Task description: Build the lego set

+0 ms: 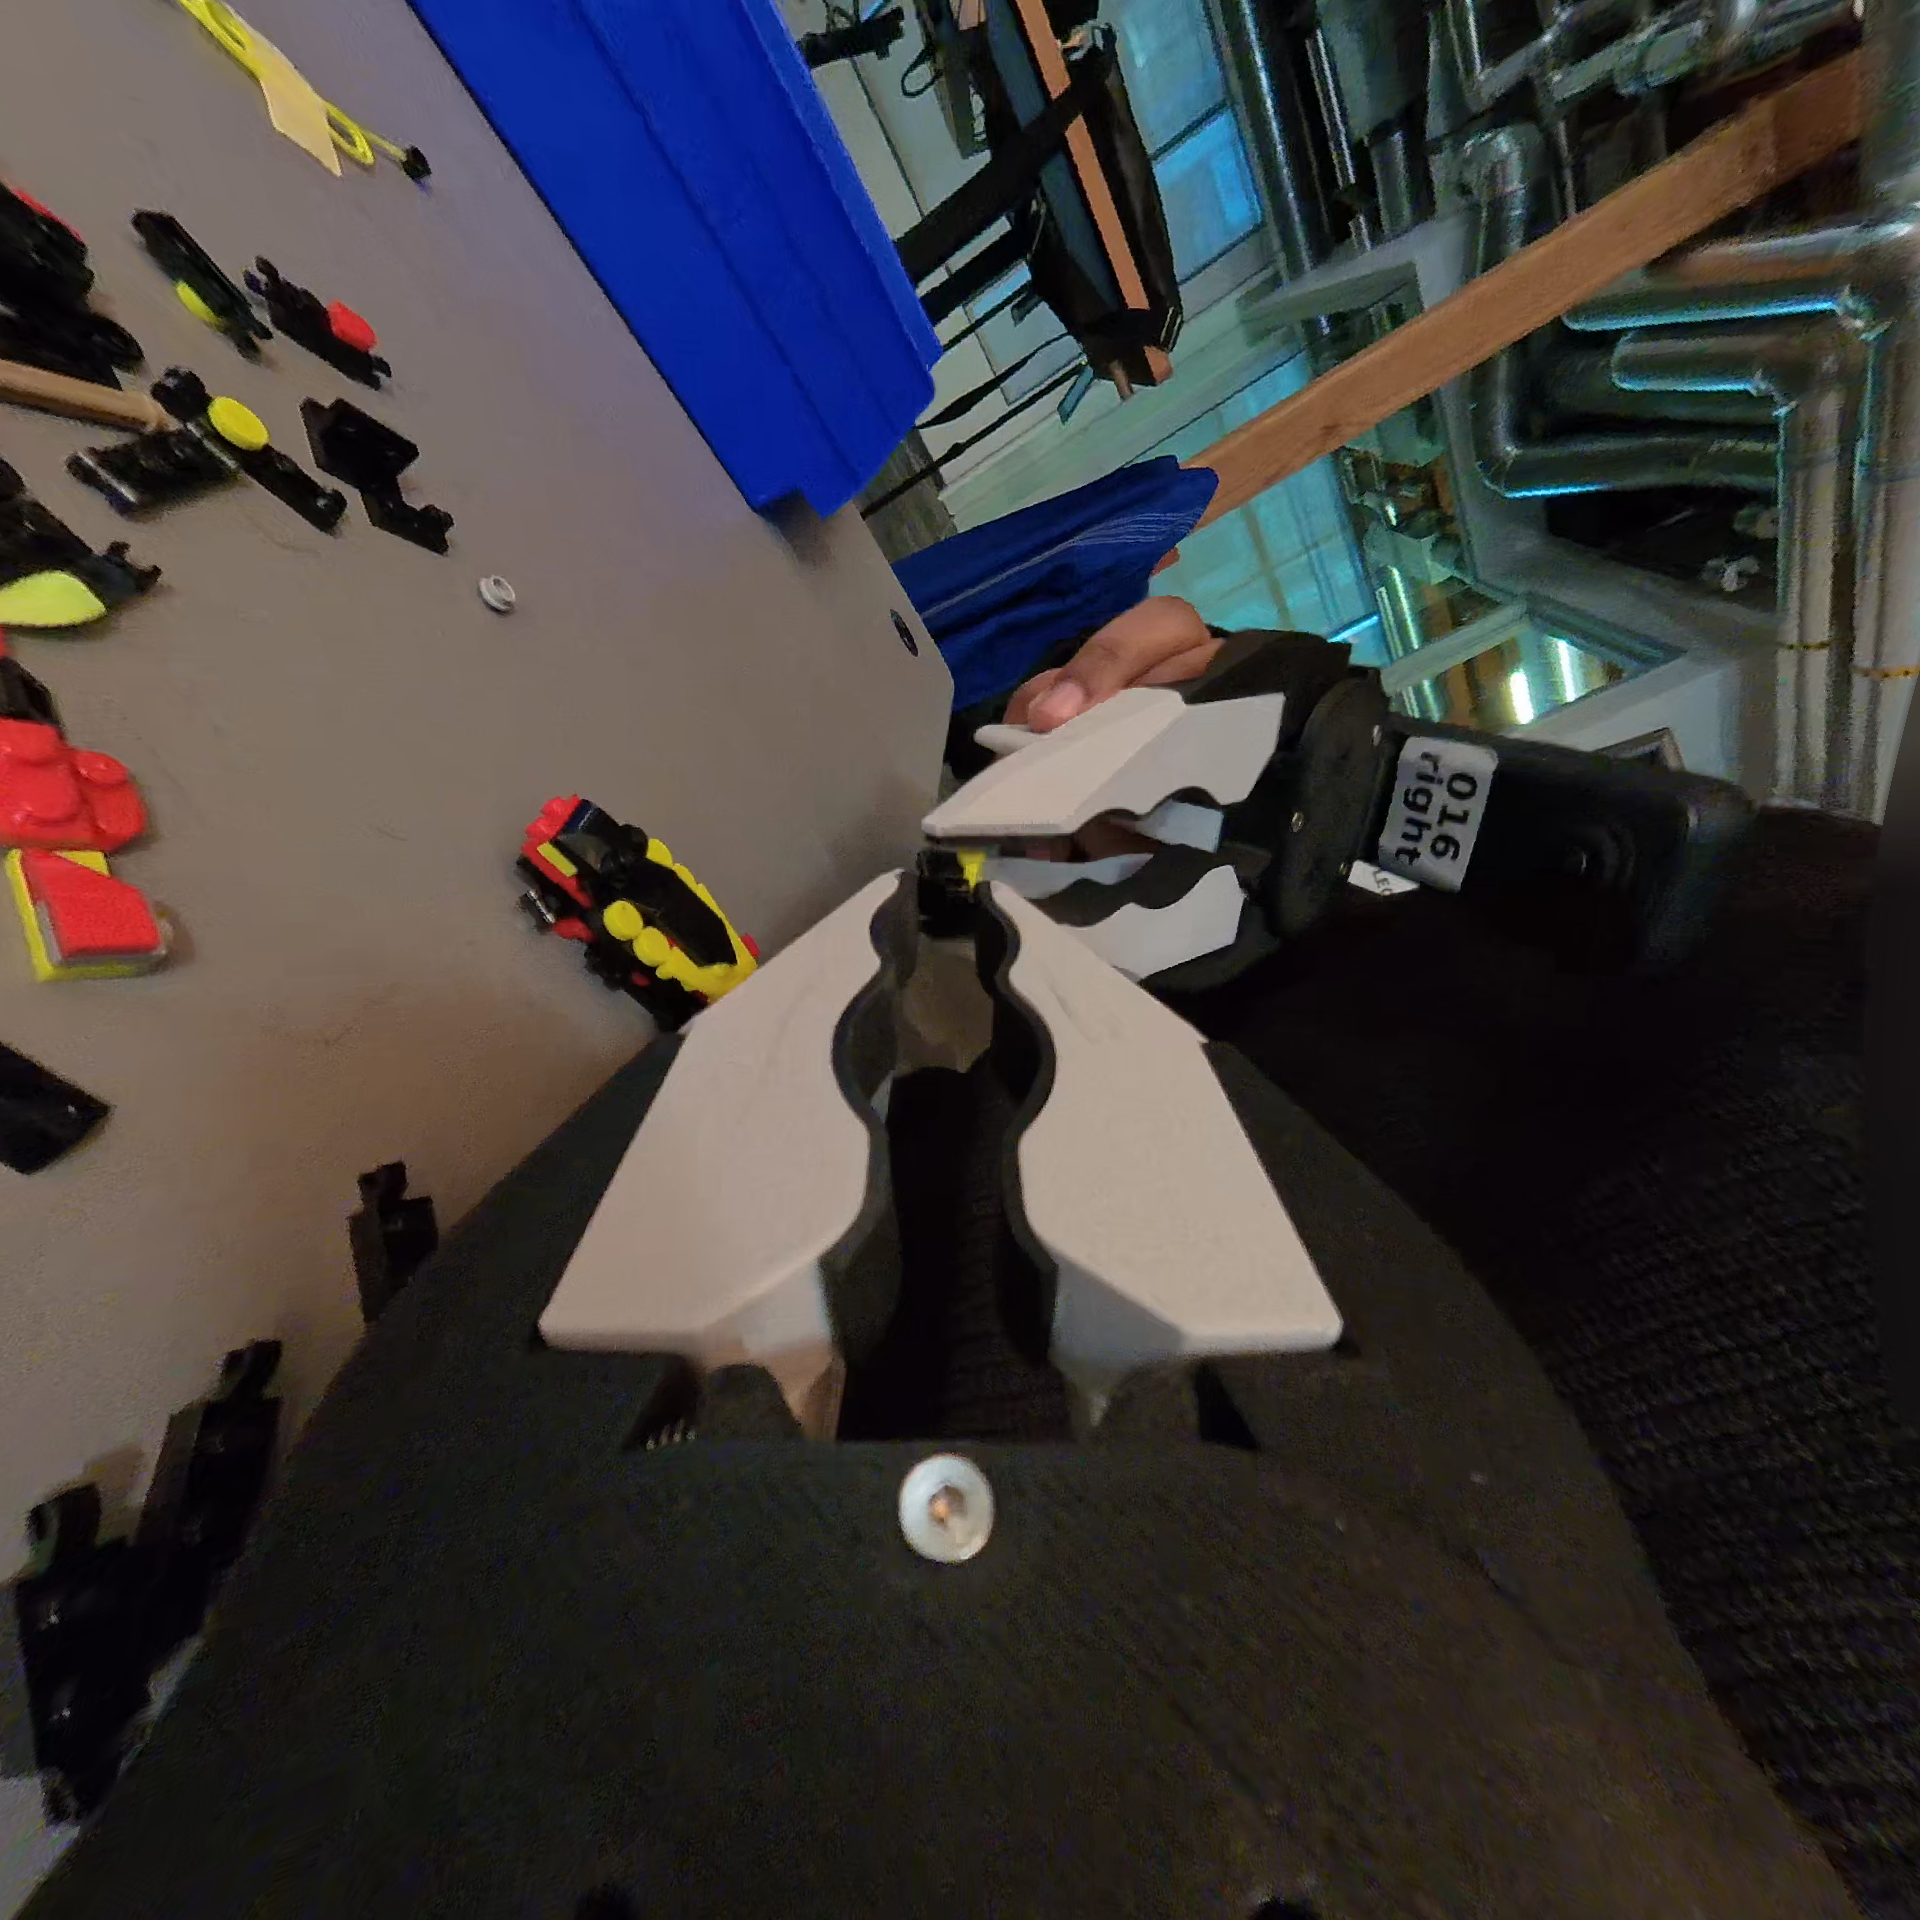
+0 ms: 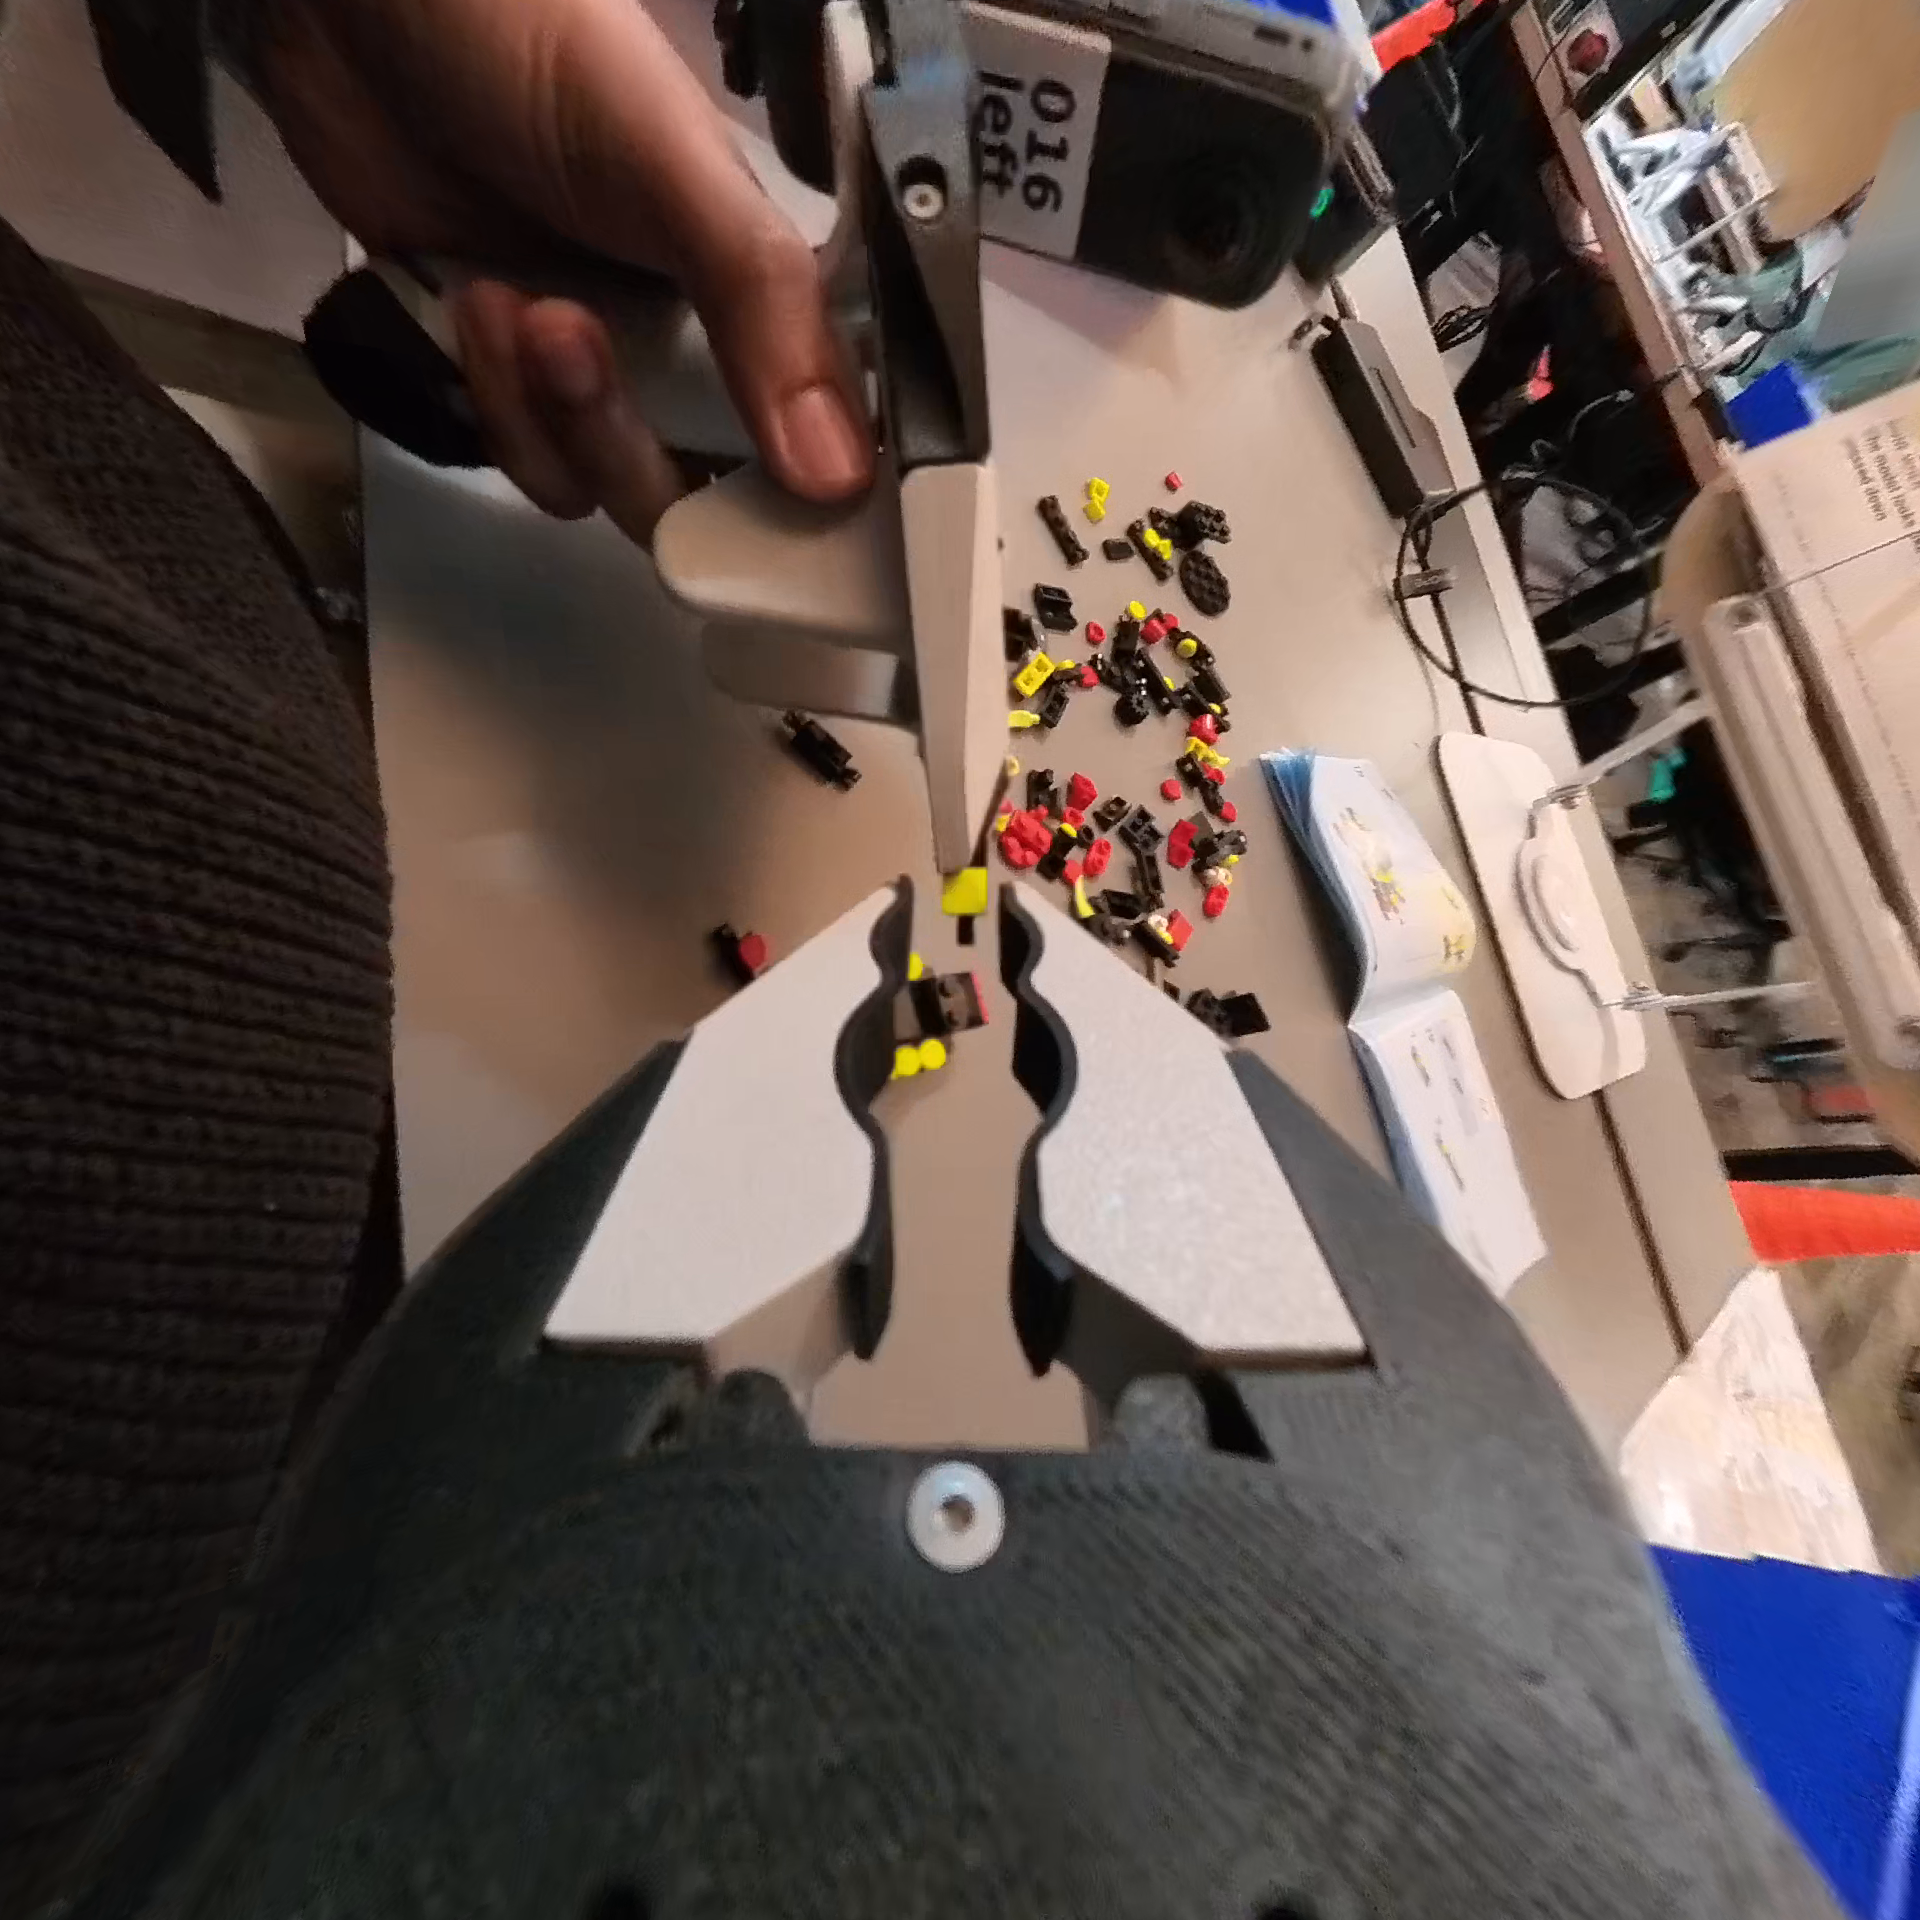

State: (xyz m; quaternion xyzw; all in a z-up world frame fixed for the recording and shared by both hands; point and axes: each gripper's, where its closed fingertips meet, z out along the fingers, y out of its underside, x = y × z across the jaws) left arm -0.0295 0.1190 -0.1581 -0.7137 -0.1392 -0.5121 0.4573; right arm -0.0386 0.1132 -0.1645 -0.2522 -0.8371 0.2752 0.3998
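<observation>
My left gripper (image 1: 943, 891) is shut on a small black-and-yellow brick piece (image 1: 948, 875) and holds it in the air off the edge of the grey table (image 1: 623, 675). In the right wrist view the left gripper (image 2: 954, 857) comes down from above with the yellow piece (image 2: 964, 891) at its tips. My right gripper (image 2: 954, 899) is open. Its fingertips (image 2: 902, 902) stand on either side of the piece with a small gap on each side. It also shows in the left wrist view (image 1: 987, 847), coming in from the right. A partly built red, black and yellow model (image 1: 634, 914) lies on the table below.
Several loose red, black and yellow bricks (image 2: 1122, 727) are scattered on the table. An open instruction booklet (image 2: 1392, 904) and a white board (image 2: 1538, 914) lie to their right. A blue bin (image 1: 707, 229) stands at the table's far side. A hand (image 2: 582, 208) holds the left gripper. The grippers are tip to tip, or close to it.
</observation>
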